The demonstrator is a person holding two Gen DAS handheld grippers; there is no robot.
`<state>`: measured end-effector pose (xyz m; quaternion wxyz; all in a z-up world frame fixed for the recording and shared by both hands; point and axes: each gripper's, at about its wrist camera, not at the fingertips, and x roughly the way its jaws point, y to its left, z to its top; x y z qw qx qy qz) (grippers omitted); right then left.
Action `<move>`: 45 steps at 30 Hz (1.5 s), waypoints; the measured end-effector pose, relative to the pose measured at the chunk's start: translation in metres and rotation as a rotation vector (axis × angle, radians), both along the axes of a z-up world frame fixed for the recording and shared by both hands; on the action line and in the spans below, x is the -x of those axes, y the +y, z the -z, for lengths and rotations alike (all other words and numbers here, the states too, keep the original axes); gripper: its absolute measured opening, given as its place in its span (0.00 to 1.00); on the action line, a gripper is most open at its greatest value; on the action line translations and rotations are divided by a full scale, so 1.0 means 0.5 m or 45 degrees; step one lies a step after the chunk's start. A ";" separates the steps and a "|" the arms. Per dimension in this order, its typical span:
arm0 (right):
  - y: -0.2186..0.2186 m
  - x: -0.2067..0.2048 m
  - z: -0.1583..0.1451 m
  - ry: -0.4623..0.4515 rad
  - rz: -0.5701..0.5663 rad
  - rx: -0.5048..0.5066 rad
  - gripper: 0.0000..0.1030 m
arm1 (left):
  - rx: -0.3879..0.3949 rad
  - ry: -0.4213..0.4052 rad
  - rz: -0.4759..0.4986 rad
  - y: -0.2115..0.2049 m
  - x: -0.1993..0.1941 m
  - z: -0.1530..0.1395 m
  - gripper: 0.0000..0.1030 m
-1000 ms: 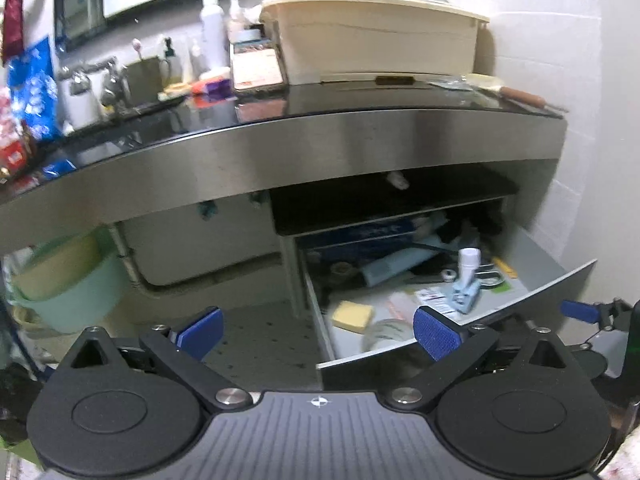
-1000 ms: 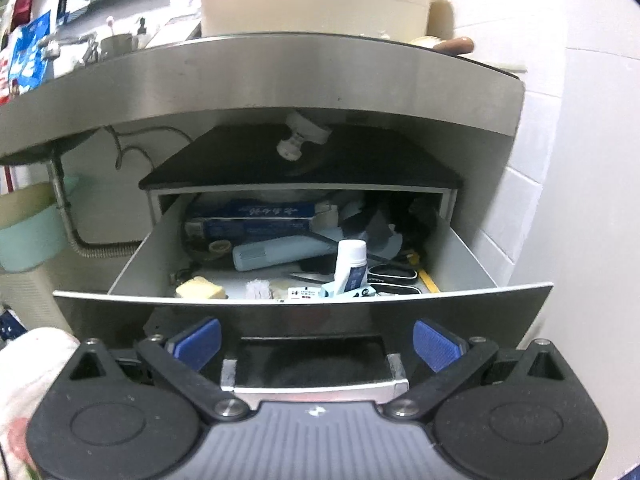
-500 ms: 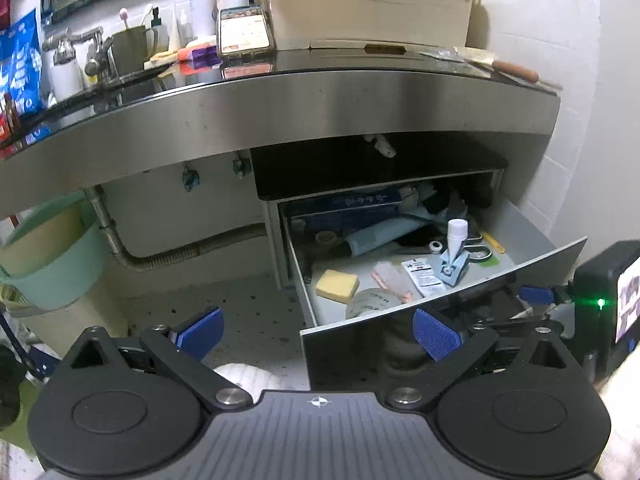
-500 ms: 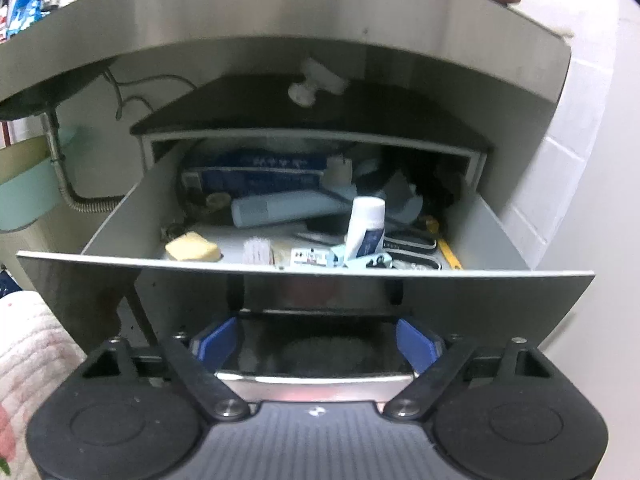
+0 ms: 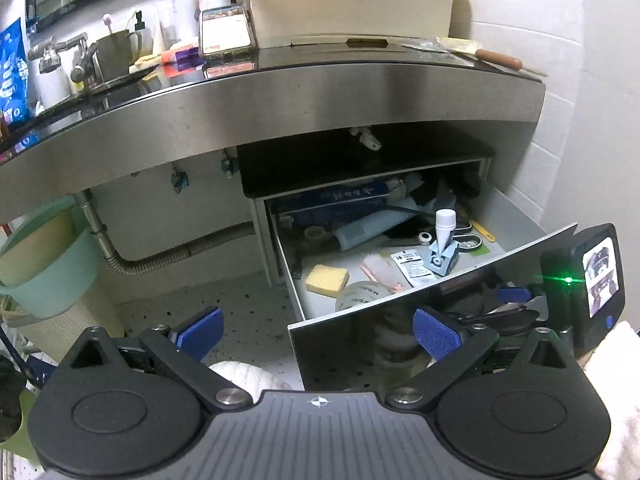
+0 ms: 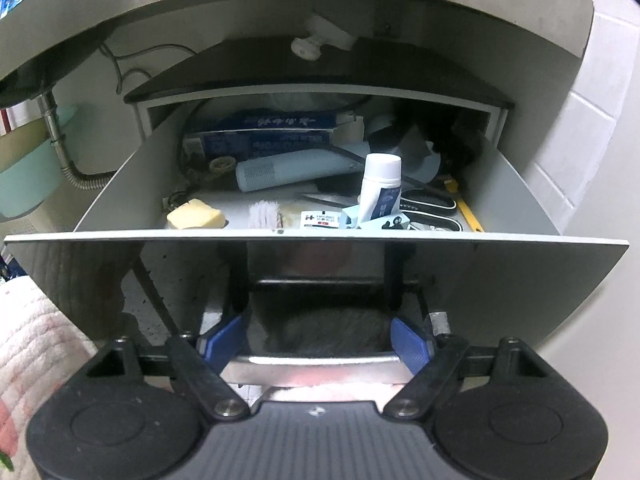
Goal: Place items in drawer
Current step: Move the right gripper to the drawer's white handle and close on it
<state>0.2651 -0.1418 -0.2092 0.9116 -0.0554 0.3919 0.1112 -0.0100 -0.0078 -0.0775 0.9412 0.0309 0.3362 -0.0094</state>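
Note:
The drawer (image 5: 400,312) under the steel counter stands pulled out, its glossy dark front (image 6: 316,280) facing me. Inside lie a yellow sponge (image 6: 195,214), a pale blue tube (image 6: 292,170), a white squeeze tube (image 6: 381,190) standing in a blue holder, a blue box (image 6: 276,136) and a tape roll (image 5: 362,294). My right gripper (image 6: 318,338) is open, its blue pads either side of the metal handle (image 6: 312,360) at the front's lower edge; it also shows in the left wrist view (image 5: 516,300). My left gripper (image 5: 316,330) is open and empty, left of the drawer front.
On the counter (image 5: 280,96) stand a cream tub (image 5: 344,4), a phone (image 5: 226,30), bottles and a tap. A flexible pipe (image 5: 160,258) and a mint-green basin (image 5: 44,264) sit under the counter at left. A tiled wall (image 5: 576,120) closes the right side.
The right gripper has moved in low and close to the drawer front, its pads now beside the handle. The left gripper drew back and up, showing more of the counter.

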 end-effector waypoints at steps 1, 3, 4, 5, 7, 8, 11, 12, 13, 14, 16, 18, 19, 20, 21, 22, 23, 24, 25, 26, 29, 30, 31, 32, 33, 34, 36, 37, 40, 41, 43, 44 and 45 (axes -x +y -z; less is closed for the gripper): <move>0.000 -0.002 0.001 0.004 -0.003 -0.001 0.78 | 0.011 0.009 0.005 0.000 -0.001 0.000 0.99; 0.000 -0.003 0.002 0.010 -0.006 -0.002 0.79 | 0.038 0.025 0.013 0.001 -0.002 0.001 0.99; -0.001 -0.004 0.002 0.012 -0.006 -0.002 0.80 | 0.045 0.028 0.015 0.000 -0.003 0.001 0.99; -0.001 -0.005 0.003 0.014 -0.007 -0.003 0.80 | 0.048 0.030 0.016 -0.002 -0.003 0.002 0.99; -0.002 -0.006 0.004 0.019 -0.009 -0.004 0.80 | 0.051 0.034 0.023 -0.006 -0.003 0.003 0.99; -0.003 -0.007 0.004 0.021 -0.010 -0.004 0.81 | 0.052 0.033 0.025 -0.008 -0.003 0.004 0.99; -0.005 -0.009 0.005 0.027 -0.012 -0.005 0.85 | 0.063 0.027 0.041 -0.012 -0.002 0.001 0.99; -0.005 -0.010 0.005 0.029 -0.013 -0.005 0.85 | 0.069 0.024 0.048 -0.013 -0.001 0.000 0.99; -0.005 -0.011 0.005 0.031 -0.013 -0.005 0.86 | 0.070 0.022 0.052 -0.014 0.000 -0.002 0.99; -0.005 -0.012 0.005 0.033 -0.013 -0.004 0.91 | 0.070 0.020 0.053 -0.015 0.001 -0.003 0.99; -0.005 -0.015 0.005 0.037 -0.014 -0.003 0.97 | 0.070 0.017 0.056 -0.016 0.001 -0.005 0.99; -0.005 -0.018 0.005 0.041 -0.014 -0.002 0.97 | 0.068 0.016 0.061 -0.017 0.001 -0.007 0.99; -0.005 -0.019 0.004 0.043 -0.014 -0.002 0.97 | 0.065 0.016 0.062 -0.018 0.001 -0.007 0.99; -0.005 -0.021 0.004 0.045 -0.015 -0.001 0.97 | 0.063 0.016 0.062 -0.019 0.000 -0.007 0.99; -0.005 -0.022 0.004 0.047 -0.015 -0.001 0.97 | 0.063 0.015 0.063 -0.020 0.000 -0.007 0.99; -0.005 -0.024 0.004 0.049 -0.015 0.000 0.97 | 0.063 0.015 0.065 -0.020 0.000 -0.008 0.99; -0.005 -0.025 0.004 0.051 -0.015 0.000 0.97 | 0.064 0.016 0.069 -0.021 -0.001 -0.008 0.99; -0.005 -0.026 0.004 0.053 -0.016 0.001 0.97 | 0.065 0.016 0.072 -0.022 -0.001 -0.008 0.99; -0.005 -0.028 0.004 0.055 -0.016 0.001 0.97 | 0.066 0.015 0.074 -0.022 -0.001 -0.008 0.99; -0.005 -0.029 0.004 0.057 -0.016 0.002 0.97 | 0.067 0.014 0.076 -0.022 0.000 -0.008 0.99; -0.005 -0.033 0.003 0.062 -0.017 0.003 0.97 | 0.062 0.010 0.076 -0.023 0.001 -0.009 0.99; -0.005 -0.035 0.003 0.064 -0.017 0.004 0.97 | 0.060 0.010 0.072 -0.021 0.001 -0.009 0.99; -0.005 -0.036 0.003 0.066 -0.017 0.004 0.97 | 0.061 0.010 0.068 -0.021 0.002 -0.008 0.99; -0.005 -0.038 0.003 0.068 -0.018 0.005 0.97 | 0.062 0.009 0.063 -0.019 0.003 -0.008 0.99; -0.005 -0.040 0.000 0.069 -0.018 0.005 0.97 | 0.063 0.009 0.056 -0.017 0.003 -0.008 0.99; -0.004 -0.043 -0.003 0.069 -0.019 0.005 0.97 | 0.065 0.008 0.048 -0.015 0.003 -0.008 0.99; -0.008 -0.058 0.012 0.067 -0.024 0.006 0.97 | 0.068 0.008 0.040 -0.011 0.002 -0.008 0.99; -0.006 -0.061 0.012 0.067 -0.024 0.006 0.97 | 0.069 0.008 0.037 -0.009 0.001 -0.008 0.99; -0.003 -0.068 0.011 0.071 -0.024 0.009 0.97 | 0.072 0.011 0.027 -0.006 -0.001 -0.007 0.99; -0.001 -0.070 0.011 0.073 -0.024 0.010 0.97 | 0.074 0.013 0.023 -0.005 -0.002 -0.006 0.99; 0.001 -0.077 0.010 0.079 -0.024 0.011 0.97 | 0.080 0.016 0.023 -0.005 -0.003 -0.006 0.99; 0.001 -0.078 0.010 0.080 -0.023 0.012 0.97 | 0.083 0.016 0.026 -0.005 -0.004 -0.006 0.99; 0.001 -0.079 0.011 0.080 -0.023 0.011 0.97 | 0.082 0.015 0.028 -0.006 -0.003 -0.006 0.99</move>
